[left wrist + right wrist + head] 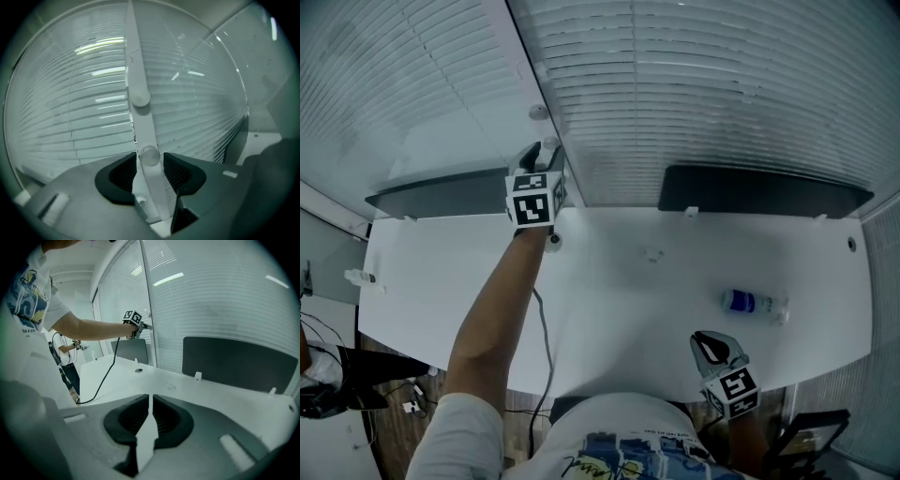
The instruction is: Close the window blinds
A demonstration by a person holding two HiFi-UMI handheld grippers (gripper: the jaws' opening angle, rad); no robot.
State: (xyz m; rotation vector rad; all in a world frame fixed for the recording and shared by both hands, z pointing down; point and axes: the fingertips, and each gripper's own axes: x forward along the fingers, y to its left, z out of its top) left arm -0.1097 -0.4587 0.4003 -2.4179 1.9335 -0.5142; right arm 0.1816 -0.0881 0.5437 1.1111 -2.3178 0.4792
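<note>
My left gripper (149, 161) has its jaws wide around the white upright blind rod with round knobs (144, 133), I think for tilting the pale horizontal slats (89, 131) (right gripper (150, 401) idle, closed, empty).

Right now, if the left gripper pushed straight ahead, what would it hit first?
Probably the white upright bar with round knobs, which stands between the left gripper's open jaws. The window blinds seem close behind it, though depth is hard to judge.
</note>
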